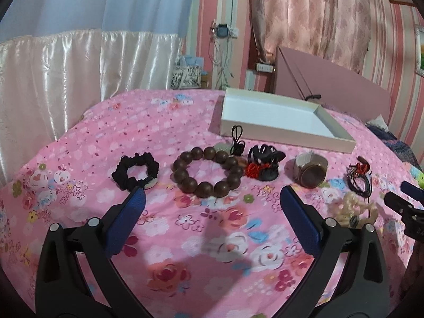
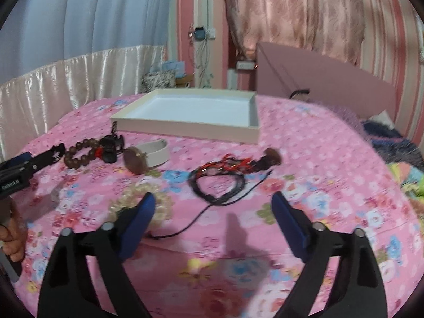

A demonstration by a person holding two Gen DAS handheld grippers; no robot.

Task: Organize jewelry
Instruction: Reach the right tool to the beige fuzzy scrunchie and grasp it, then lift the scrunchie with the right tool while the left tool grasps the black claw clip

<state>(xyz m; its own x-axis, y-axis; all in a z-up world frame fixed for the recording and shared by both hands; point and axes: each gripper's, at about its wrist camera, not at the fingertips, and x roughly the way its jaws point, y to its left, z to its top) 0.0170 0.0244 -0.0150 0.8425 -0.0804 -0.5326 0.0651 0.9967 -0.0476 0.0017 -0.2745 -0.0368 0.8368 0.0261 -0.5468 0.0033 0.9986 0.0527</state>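
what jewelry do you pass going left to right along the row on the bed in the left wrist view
black scrunchie → brown wooden bead bracelet → black claw clip with red cord → watch with white strap → black and red cords

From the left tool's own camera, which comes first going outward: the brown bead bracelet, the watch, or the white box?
Measured from the left tool:
1. Brown bead bracelet, just ahead, centered between the open fingers.
2. Watch, farther off, ahead to the right.
3. White box, farthest, behind the row of jewelry.
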